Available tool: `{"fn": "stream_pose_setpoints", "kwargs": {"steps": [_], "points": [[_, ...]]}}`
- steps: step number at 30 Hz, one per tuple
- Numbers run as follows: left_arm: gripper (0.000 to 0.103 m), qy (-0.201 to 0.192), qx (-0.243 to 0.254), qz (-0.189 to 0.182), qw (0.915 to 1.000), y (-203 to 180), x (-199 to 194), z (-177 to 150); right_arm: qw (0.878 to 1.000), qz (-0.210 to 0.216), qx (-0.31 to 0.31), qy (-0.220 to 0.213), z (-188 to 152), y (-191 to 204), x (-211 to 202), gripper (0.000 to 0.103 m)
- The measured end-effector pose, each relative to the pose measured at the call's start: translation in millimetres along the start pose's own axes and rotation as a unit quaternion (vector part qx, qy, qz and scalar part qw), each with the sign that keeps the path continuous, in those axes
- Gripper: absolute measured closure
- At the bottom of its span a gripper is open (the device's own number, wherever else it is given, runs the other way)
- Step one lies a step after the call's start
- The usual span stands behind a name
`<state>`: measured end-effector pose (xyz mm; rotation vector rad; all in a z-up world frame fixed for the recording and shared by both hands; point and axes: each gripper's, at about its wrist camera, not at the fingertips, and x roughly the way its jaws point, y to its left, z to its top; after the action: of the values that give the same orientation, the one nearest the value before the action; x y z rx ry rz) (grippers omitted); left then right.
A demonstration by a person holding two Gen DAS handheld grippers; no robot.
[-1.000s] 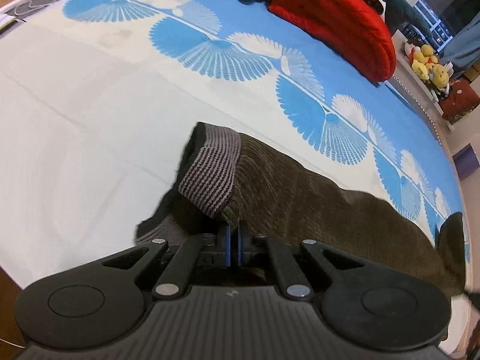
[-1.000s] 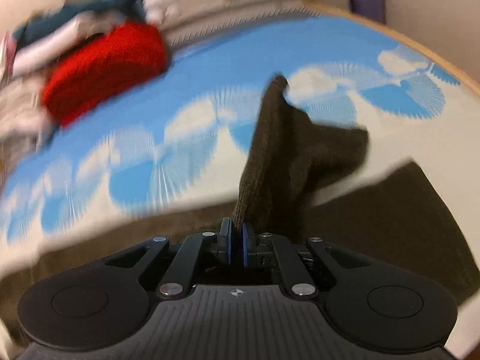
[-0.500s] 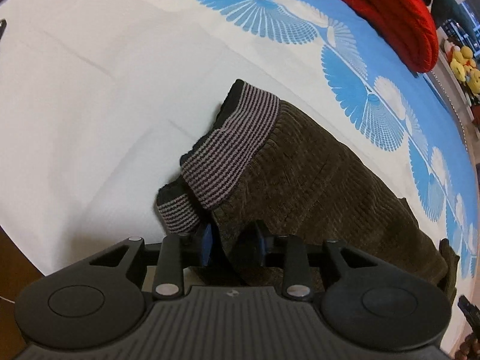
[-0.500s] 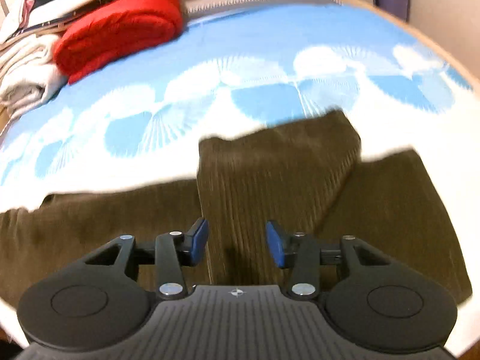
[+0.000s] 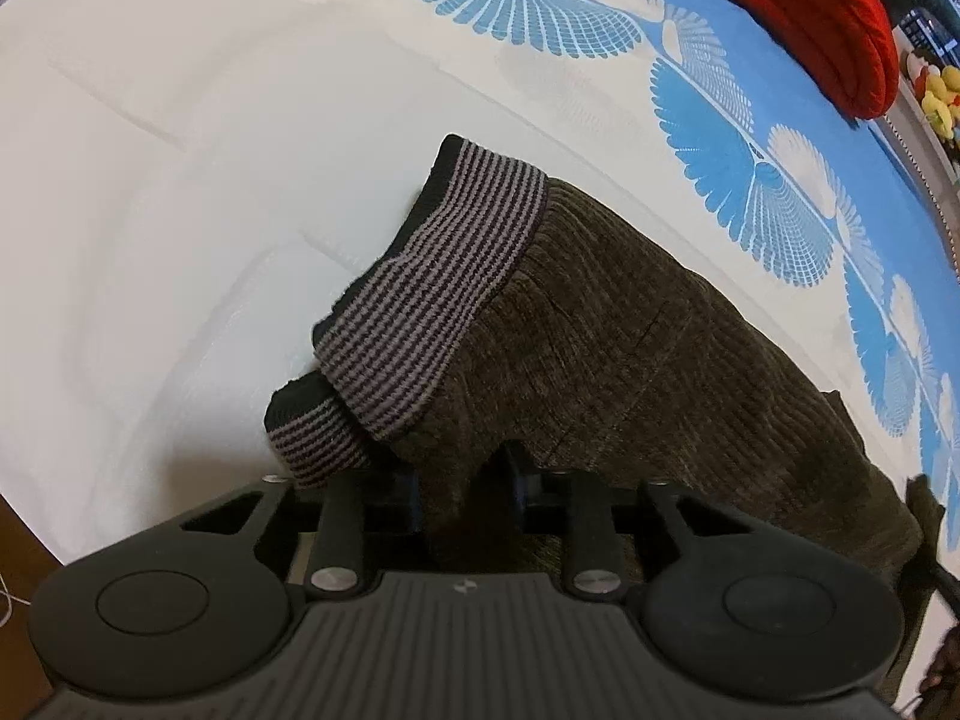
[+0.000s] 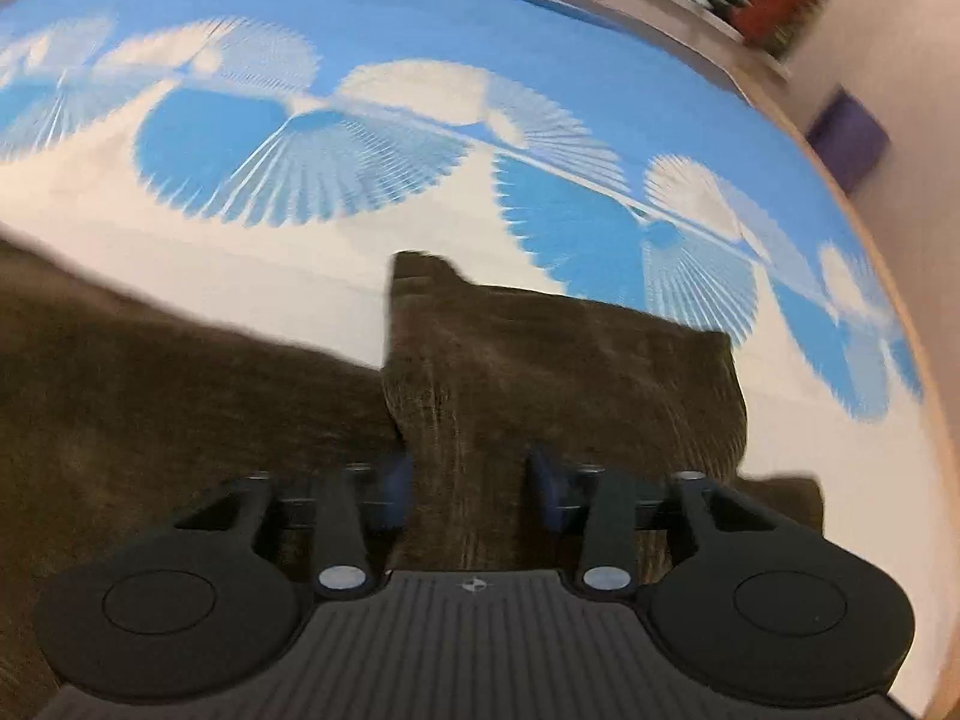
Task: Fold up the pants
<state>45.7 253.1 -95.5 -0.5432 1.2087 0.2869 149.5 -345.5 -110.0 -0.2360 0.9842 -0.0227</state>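
Dark brown corduroy pants [image 5: 630,360] lie on the bed, and their grey-and-black striped waistband [image 5: 444,288] is folded over at the near left end. My left gripper [image 5: 467,486] points steeply down at the fabric just behind the waistband. Its jaws are closing with a ridge of brown cloth between them. In the blurred right wrist view, a pant leg end [image 6: 558,360] lies folded back over the rest of the pants. My right gripper [image 6: 471,480] hovers over that fold. Its jaws are also closing, and the blue pads stand apart with cloth beneath them.
The bed sheet [image 5: 150,210] is white with blue fan patterns [image 6: 360,138]. A red blanket [image 5: 828,18] lies at the far side and yellow plush toys [image 5: 942,90] sit beyond it. A purple box [image 6: 849,138] stands off the bed's right edge. The bed's near-left corner [image 5: 18,540] drops to the floor.
Both grippers were shut on the pants a second ago and have let go. The lifted leg end now lies flat, folded over the pants. Both grippers sank toward the bed.
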Motion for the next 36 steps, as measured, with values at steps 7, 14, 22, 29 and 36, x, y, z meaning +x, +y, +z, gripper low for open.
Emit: {"fn": "stream_pose_setpoints", "kwargs": {"steps": [7, 14, 22, 29, 36], "points": [[0.091, -0.041, -0.013, -0.009, 0.9991, -2.8, -19.0, -1.5, 0.920, 0.002, 0.356, -0.166, -41.3, -135.5, -92.6, 0.096], [0.091, -0.030, 0.025, 0.006, 0.9992, -9.4, -20.5, -10.8, 0.831, 0.008, 0.555, 0.034, -179.9, -199.7, -73.7, 0.096], [0.080, -0.015, -0.025, -0.019, 0.9994, 11.6, -20.1, -11.2, 0.770, 0.046, 0.634, 0.054, -234.0, -232.8, -52.9, 0.073], [0.097, -0.042, -0.003, -0.011, 0.9991, 8.7, -29.8, -16.1, 0.776, -0.009, 0.630, 0.027, -222.8, -235.8, -57.1, 0.094], [0.095, -0.003, 0.075, 0.025, 0.9969, 1.5, -24.7, -28.3, 0.789, -0.077, 0.609, 0.040, -213.8, -228.6, -66.4, 0.093]]}}
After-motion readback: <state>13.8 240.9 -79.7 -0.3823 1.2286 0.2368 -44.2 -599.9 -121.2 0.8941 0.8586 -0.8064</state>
